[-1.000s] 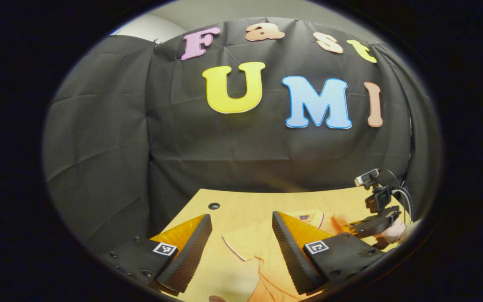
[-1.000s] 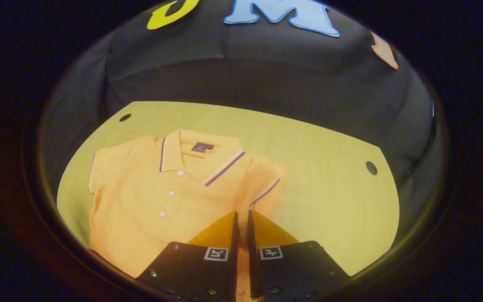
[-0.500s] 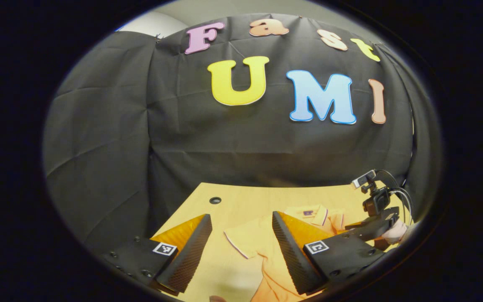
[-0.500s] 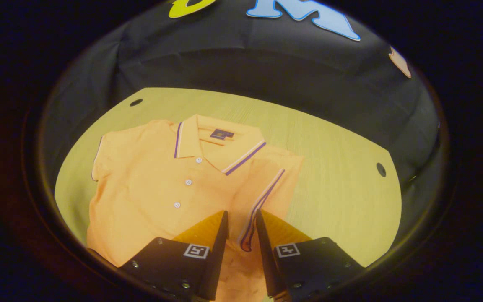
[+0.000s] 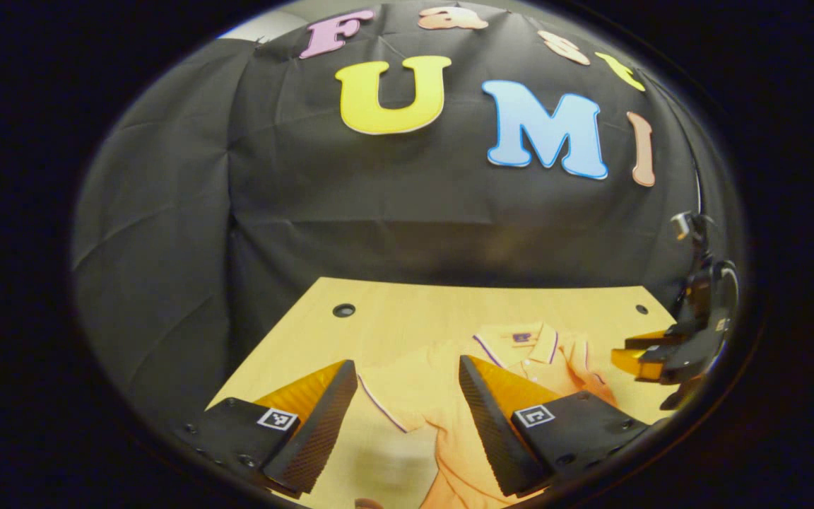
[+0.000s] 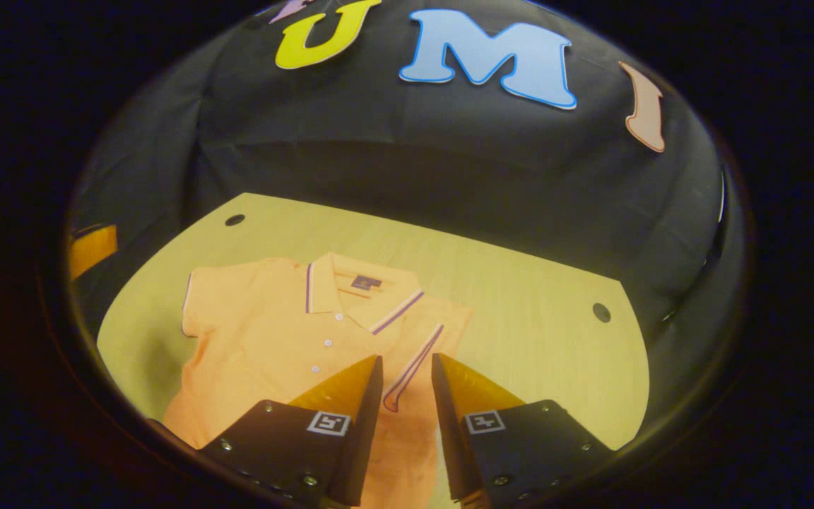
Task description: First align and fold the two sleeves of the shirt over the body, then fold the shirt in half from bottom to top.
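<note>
no legible text, shirt (image 6: 287, 339) neck label (image 6: 365, 282) too small to read, claw tags just coded squares

Soft matt cloth shirt (image 6: 273, 332) on smooth pale wood-grain table (image 6: 534, 339).

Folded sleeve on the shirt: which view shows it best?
The right gripper view. There the folded sleeve lies over the shirt body, its striped cuff plain between the open right gripper fingers. The left gripper view shows the sleeve small and far, partly behind the left gripper.
</note>
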`<state>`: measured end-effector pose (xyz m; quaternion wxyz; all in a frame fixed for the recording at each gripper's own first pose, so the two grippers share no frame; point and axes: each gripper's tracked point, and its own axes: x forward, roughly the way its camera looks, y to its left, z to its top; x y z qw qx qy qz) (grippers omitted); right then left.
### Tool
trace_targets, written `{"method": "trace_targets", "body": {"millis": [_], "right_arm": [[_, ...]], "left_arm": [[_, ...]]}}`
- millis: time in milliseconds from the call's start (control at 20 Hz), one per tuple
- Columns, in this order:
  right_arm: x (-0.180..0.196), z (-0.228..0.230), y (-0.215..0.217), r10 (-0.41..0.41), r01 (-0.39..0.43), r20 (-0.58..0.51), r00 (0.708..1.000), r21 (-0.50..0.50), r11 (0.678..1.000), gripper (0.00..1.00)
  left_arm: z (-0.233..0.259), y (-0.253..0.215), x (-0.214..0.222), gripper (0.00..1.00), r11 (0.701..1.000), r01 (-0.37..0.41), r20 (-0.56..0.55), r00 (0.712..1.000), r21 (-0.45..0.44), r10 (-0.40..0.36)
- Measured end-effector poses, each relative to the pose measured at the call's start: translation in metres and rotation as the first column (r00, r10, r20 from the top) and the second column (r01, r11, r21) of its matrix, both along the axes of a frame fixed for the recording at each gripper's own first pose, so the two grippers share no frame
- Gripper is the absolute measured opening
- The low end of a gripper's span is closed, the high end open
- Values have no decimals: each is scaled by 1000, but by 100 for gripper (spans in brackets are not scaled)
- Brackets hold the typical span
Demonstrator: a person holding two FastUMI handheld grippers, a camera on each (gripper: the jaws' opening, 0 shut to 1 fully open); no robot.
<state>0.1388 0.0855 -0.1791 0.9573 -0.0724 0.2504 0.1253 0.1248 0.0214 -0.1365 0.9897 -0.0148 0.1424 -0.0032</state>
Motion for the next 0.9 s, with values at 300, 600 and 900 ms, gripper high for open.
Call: {"method": "trace_targets", "body": {"millis": [300,600,900], "right_arm": [[-36,34,18,18,-21,33,999,80,997,45],[-62,41,12,-8,6,21,1000,88,996,44],[-69,43,-21,-89,88,12,996,90,992,44]], "left_arm": [[-91,9,47,95,1000,22,-148,989,9,-21],[-161,21,78,99,1000,2,-293,956,4,-1],[-202,17,86,96,1000,-23,-373,928,-4,20]]}}
